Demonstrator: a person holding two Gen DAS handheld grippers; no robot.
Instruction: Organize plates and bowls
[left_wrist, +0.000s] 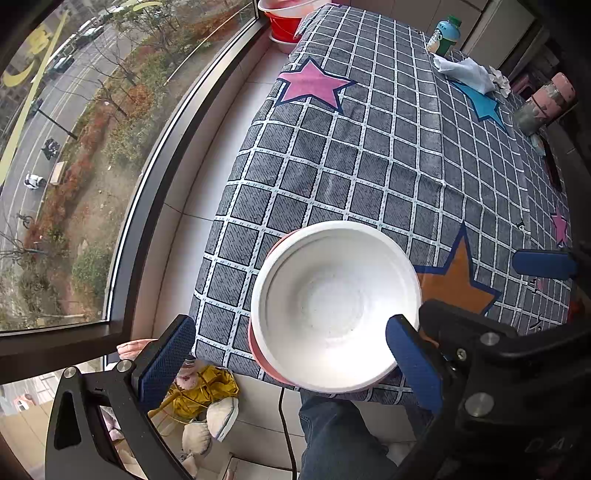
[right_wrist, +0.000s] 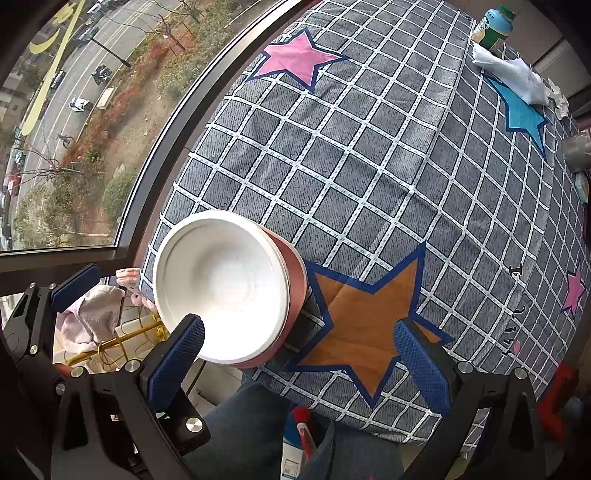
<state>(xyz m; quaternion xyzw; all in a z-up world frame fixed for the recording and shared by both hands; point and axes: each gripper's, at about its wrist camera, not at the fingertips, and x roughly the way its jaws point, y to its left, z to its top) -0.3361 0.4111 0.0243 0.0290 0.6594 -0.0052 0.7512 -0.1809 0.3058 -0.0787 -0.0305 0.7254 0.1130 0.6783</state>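
Observation:
A bowl, white inside and pink outside, stands on the checked tablecloth near the table's front edge, beside an orange star print. My left gripper is open, with its fingers either side of the bowl; the right finger's blue pad lies at the bowl's rim. My right gripper is open and empty over the orange star, its left finger next to the bowl. A tip of the left gripper shows in the right wrist view.
Red and white bowls are stacked at the far left corner. A green bottle, a crumpled white cloth and a pink-lidded jar stand at the far right. A window runs along the left. The person's legs are below the front edge.

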